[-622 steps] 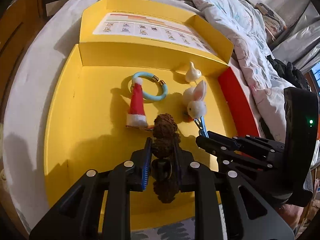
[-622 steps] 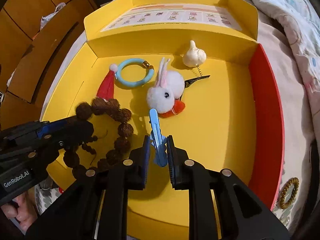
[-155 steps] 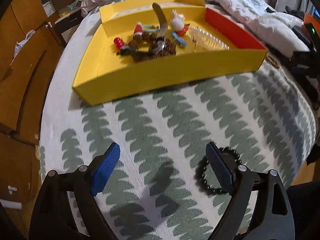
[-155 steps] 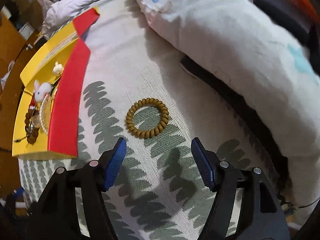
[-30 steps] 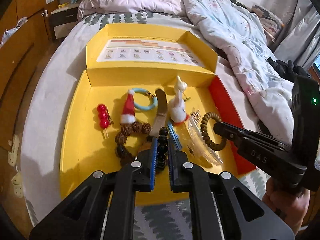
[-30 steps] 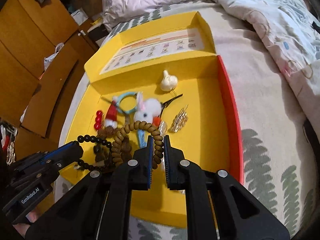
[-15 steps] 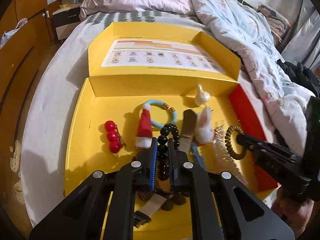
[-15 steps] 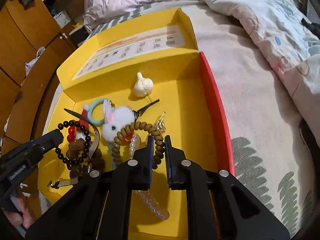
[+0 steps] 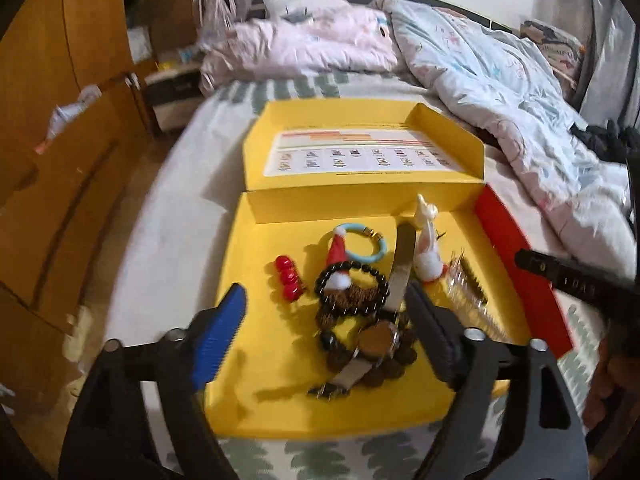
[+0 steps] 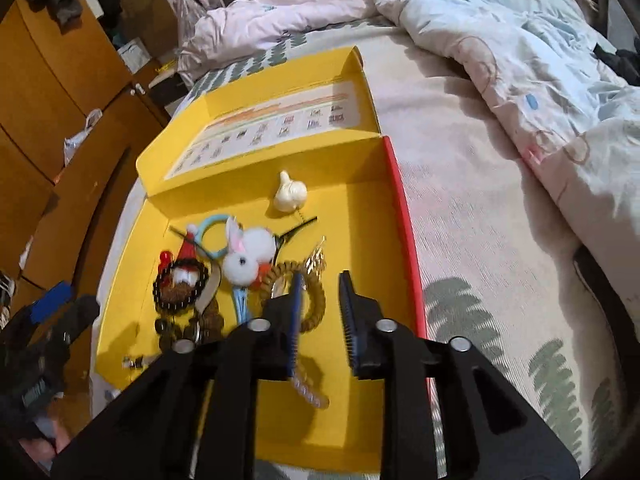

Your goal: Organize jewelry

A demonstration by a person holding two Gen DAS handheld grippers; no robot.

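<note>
Left wrist view has my left hand-held gripper [image 9: 324,328] spread wide, its blue-padded fingers [image 9: 218,338] standing far apart and holding nothing, poised above the near half of the yellow box [image 9: 256,368] on the bed [image 9: 168,216]. Between the spread fingers lies the black bead bracelet [image 9: 352,288], resting on top of the brown seed-bead strand [image 9: 348,308] and ringing the white brim of the little red Santa hat [image 9: 336,252]; a wristwatch [image 9: 378,342] with a grey strap lies just to the right of it. Right wrist view shows my right hand-held gripper [image 10: 320,312] parted too, though less widely, and empty, with the brown coil hair tie [image 10: 302,284] lying on the box floor partly behind its left finger; I cannot tell whether the pad touches the coil. That view also shows the white rabbit pompom [image 10: 248,256] face-on, the blue hair clip [image 10: 240,304] below it, a clear bead string [image 10: 308,392] near the front wall, and the white garlic-shaped charm [image 10: 290,194] set apart toward the back. Only the left view shows the red berry clip [image 9: 288,280] in full and the light blue ring [image 9: 370,246] behind the hat. The box's red side wall [image 10: 404,216] shows in both views, and my other hand-held gripper intrudes at the edge of each.
</note>
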